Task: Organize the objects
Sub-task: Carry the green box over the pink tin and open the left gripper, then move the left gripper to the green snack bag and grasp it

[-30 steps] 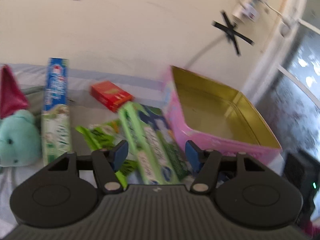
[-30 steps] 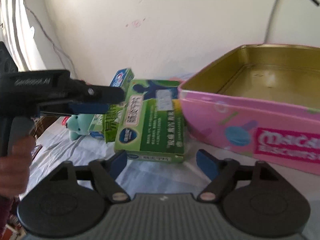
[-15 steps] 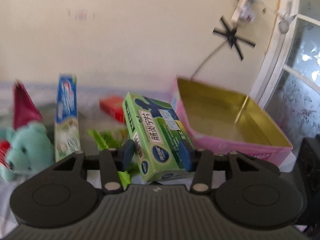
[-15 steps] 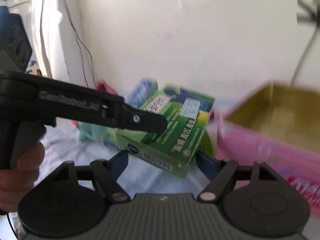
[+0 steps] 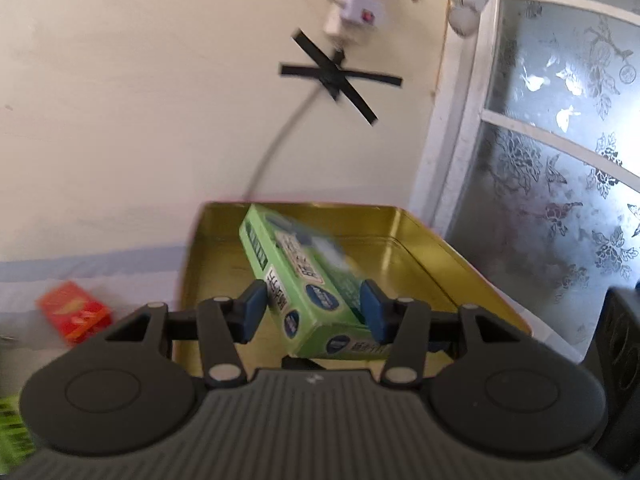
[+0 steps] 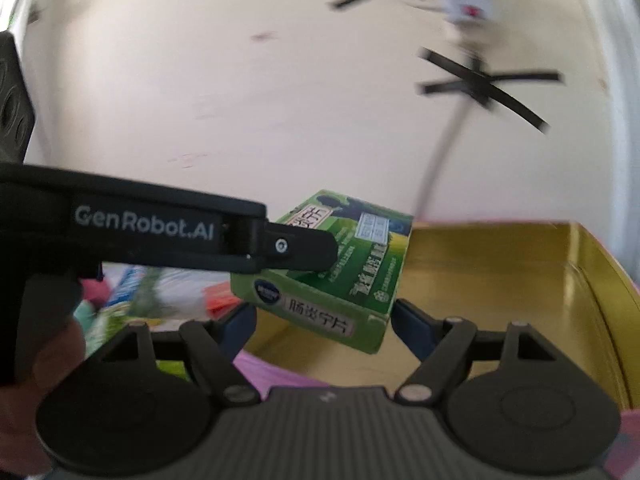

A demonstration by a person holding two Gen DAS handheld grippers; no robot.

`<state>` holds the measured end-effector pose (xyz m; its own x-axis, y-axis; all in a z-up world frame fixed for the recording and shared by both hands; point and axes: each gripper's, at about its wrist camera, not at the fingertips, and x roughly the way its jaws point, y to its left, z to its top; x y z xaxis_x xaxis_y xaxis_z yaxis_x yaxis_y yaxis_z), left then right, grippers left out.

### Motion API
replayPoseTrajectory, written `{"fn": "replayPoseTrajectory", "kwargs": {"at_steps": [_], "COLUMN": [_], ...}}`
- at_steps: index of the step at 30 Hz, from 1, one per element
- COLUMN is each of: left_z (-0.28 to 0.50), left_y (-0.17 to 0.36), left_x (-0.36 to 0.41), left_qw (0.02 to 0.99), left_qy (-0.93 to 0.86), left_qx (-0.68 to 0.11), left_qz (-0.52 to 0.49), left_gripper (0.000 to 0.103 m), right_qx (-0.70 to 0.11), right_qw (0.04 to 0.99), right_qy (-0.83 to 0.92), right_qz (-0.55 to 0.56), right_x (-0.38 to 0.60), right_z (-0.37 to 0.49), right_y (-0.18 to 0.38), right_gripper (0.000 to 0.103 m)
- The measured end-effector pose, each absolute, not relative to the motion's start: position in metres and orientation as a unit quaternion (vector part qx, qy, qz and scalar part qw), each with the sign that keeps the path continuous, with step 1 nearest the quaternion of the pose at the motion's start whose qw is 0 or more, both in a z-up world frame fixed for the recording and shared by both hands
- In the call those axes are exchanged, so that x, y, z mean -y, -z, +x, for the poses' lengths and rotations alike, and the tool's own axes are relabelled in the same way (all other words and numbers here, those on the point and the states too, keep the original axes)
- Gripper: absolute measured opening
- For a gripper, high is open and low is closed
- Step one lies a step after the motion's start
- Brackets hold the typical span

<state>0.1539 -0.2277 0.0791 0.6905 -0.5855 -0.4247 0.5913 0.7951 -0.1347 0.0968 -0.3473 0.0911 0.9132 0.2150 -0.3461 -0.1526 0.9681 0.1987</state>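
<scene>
The left tool (image 5: 313,311) is clamped on the near end of the green rectangular cardboard medicine box (image 5: 304,280), its blue pads pressed to the long sides though the jaws are easing apart a little; the right tool (image 6: 324,320) hangs beside it with jaws wide and widening, and the box seen between its tips in its own view lies beyond them, untouched. A second ago the box lay on the pale bedsheet among the other clutter; now it is lifted and carried over the pink tin tray with the gold interior (image 5: 424,272), held tilted, far end raised, above the bare gold floor; I judge the drop-in to be next, and the slackening grip suggests release is near. The box looks light and stiff, printed with white label strips and blue ovals. Farther left, a small red carton (image 5: 74,312) waits on the sheet (image 5: 100,268), well apart from the tray; behind, black tape crosses the cream wall (image 5: 120,100).
</scene>
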Motion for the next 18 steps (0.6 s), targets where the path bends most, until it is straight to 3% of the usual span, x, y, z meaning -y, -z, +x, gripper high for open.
{"fn": "replayPoseTrajectory", "kwargs": {"at_steps": [1, 4, 10, 18], "left_z": [0.158, 0.163, 0.152, 0.111], "left_y": [-0.075, -0.063, -0.074, -0.079], "left_x": [0.234, 0.245, 0.220, 0.106], "left_qw": [0.919, 0.920, 0.928, 0.964], "left_qy": [0.317, 0.307, 0.290, 0.153], "left_qx": [-0.233, -0.244, -0.234, -0.214], "left_qz": [0.007, 0.007, -0.024, -0.035], "left_gripper": [0.054, 0.054, 0.055, 0.061], "right_qx": [-0.195, -0.198, -0.198, -0.126], "right_qw": [0.973, 0.973, 0.971, 0.975], "right_qy": [-0.085, -0.080, -0.095, -0.167], "right_qz": [0.088, 0.093, 0.092, 0.074], "right_x": [0.350, 0.358, 0.359, 0.339], "right_z": [0.101, 0.103, 0.097, 0.072], "right_y": [-0.089, -0.089, -0.089, -0.097], "right_gripper": [0.090, 0.094, 0.094, 0.091]}}
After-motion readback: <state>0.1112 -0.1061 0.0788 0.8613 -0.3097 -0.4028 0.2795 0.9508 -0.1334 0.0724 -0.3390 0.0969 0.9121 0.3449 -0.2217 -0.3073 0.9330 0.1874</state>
